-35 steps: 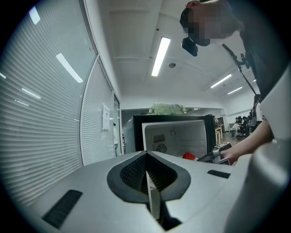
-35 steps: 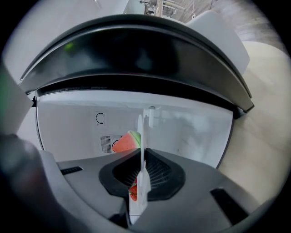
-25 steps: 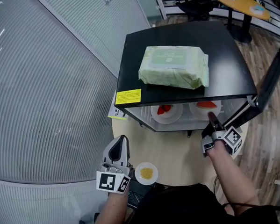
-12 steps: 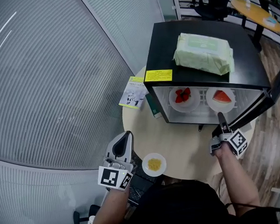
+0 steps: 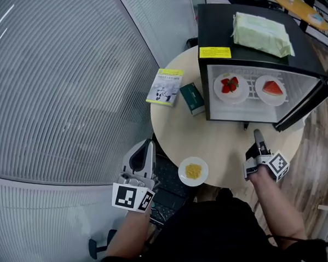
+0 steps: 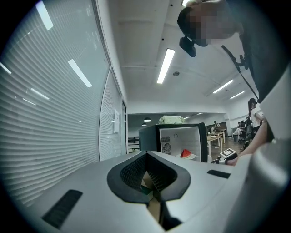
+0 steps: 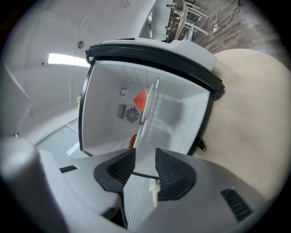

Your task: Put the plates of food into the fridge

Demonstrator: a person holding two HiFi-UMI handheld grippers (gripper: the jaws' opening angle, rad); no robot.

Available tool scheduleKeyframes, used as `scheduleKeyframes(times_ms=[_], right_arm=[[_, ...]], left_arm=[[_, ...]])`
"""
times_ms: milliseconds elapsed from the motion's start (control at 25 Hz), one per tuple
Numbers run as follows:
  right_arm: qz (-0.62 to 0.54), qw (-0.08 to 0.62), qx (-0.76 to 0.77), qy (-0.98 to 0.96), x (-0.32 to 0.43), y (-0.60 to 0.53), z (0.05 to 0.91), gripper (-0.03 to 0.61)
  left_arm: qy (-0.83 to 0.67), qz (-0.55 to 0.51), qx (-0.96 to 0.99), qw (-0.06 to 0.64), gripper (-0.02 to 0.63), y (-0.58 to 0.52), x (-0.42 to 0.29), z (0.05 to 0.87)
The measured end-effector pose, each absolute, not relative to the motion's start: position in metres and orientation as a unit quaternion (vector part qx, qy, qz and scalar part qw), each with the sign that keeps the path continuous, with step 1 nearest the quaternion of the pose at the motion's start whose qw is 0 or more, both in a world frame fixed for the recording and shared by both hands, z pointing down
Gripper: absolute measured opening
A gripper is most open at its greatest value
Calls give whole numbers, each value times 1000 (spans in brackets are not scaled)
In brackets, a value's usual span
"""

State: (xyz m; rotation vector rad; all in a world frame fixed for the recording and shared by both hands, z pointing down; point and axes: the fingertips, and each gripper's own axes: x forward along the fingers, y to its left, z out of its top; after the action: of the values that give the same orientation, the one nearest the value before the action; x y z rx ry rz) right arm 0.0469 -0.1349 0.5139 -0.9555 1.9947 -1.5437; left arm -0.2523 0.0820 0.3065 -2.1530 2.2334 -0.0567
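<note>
Strawberries (image 5: 228, 85) and watermelon (image 5: 272, 87) are shelved in the fridge (image 5: 216, 26) upper right, last plate (image 5: 193, 171) sits bottom centre on the table (image 5: 218, 141): I'd open the left gripper (image 5: 150, 145), jaws pinched together on nothing, and take the rim level; right gripper (image 5: 256, 133), jaws just opened with nothing between them, should stand clear.

Right hand-held gripper (image 7: 145, 159) freshly ajar (empty)
</note>
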Motion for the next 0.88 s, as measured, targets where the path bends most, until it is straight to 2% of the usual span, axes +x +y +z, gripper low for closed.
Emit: scheduleKeyframes(times_ms=[440,880], right_arm=[[-577,99,-361,726,1,14,587,120],[-638,31,-351,685,-46,132,668,120]], left_arm=[[696,-18,-718,-7,5,130,-289,335],[666,-52,-744,-1,5,153,-301,359]])
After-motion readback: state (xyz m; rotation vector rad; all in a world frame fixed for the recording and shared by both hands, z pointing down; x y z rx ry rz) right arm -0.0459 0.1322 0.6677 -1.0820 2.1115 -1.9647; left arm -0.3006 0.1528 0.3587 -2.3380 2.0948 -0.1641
